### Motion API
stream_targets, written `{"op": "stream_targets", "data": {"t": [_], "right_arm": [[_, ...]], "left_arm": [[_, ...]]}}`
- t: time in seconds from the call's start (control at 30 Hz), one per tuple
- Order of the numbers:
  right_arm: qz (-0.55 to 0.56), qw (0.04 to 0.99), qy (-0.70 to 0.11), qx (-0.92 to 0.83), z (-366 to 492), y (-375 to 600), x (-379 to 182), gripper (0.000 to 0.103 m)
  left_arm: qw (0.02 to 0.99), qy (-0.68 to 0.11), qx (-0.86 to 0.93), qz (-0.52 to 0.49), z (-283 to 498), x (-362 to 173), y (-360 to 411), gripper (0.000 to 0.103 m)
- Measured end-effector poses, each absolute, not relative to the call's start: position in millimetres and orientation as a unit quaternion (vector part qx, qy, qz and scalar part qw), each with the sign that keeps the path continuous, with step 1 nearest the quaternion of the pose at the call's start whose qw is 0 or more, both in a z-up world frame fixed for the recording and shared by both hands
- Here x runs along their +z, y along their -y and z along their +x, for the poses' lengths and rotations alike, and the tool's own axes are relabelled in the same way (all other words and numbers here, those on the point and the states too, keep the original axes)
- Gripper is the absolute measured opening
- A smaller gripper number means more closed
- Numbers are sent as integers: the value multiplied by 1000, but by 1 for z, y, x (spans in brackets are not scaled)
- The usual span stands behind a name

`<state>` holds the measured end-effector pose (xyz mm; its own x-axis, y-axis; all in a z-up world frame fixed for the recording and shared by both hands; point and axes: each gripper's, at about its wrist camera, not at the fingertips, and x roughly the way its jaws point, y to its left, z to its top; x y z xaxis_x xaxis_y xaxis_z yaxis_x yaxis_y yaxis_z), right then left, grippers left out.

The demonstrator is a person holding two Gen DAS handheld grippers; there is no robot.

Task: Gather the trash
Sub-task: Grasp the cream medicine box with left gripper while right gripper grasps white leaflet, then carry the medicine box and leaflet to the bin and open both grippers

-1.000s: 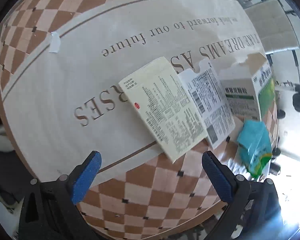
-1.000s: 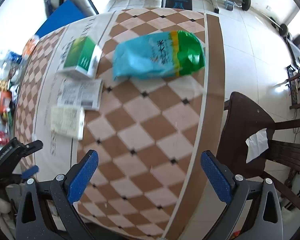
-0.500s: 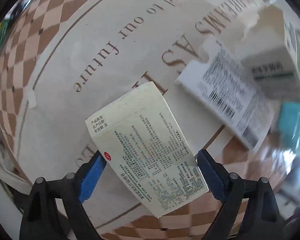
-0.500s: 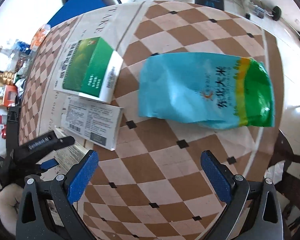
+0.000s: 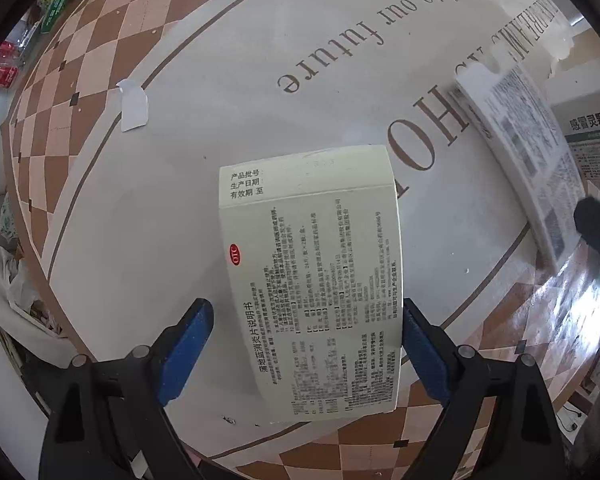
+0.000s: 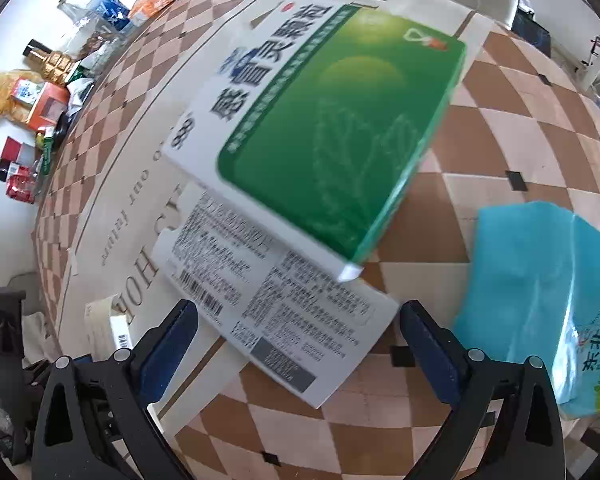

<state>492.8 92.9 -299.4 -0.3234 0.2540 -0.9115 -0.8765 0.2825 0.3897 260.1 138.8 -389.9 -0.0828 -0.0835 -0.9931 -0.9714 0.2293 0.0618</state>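
A cream medicine box (image 5: 312,280) lies flat on the printed tablecloth (image 5: 140,220). My left gripper (image 5: 308,306) points straight down over it and straddles its near half. The right pad (image 5: 420,344) sits at the box's edge, while the left pad (image 5: 188,344) stands a little apart from it. My right gripper (image 6: 298,308) hangs open above a flat white box (image 6: 276,312) with a barcode. A green and white box (image 6: 332,120) lies just beyond, overlapping that box's far edge. A blue-green bag (image 6: 540,300) lies to the right.
A paper scrap (image 5: 134,110) lies on the cloth to the left. Bottles and packets (image 6: 32,100) crowd the table's far left edge. The cream box (image 6: 104,328) shows at the lower left of the right wrist view. A white bag (image 5: 4,280) hangs beside the table.
My left gripper came down over the cream box and its jaws narrowed around it. My right gripper sank and shifted from the blue-green bag to above the white box.
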Motion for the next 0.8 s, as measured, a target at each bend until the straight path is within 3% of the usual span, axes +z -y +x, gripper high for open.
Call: {"op": "stream_targets", "data": {"t": [0.07, 0.17, 0.2, 0.23, 0.27, 0.57, 0.63, 0.7, 0.8], "right_arm": [[-241, 470, -628, 572, 475, -86, -295, 95], [-276, 478, -598, 580, 454, -87, -283, 95], [-302, 496, -580, 571, 448, -92, -282, 96], [-317, 506, -564, 571, 443, -96, -280, 96], [-335, 513, -551, 567, 437, -103, -281, 96], [-463, 521, -491, 523, 379, -141, -313, 97], [-466, 531, -489, 512, 376, -141, -314, 92], [-457, 541, -507, 491, 379, -135, -311, 79], [-427, 538, -563, 460, 388, -114, -315, 79]], "left_arm": [[515, -596, 438, -433, 266, -387, -133, 91], [519, -595, 445, -423, 264, -382, -130, 91], [519, -593, 448, -422, 260, -380, -131, 89], [525, -586, 449, -424, 258, -377, -131, 78], [531, -579, 449, -427, 256, -375, -133, 74], [517, -581, 474, -413, 227, -368, -141, 74], [516, -577, 472, -422, 222, -368, -140, 74], [518, -577, 471, -421, 215, -367, -140, 74], [521, -575, 471, -419, 210, -367, -149, 74]]}}
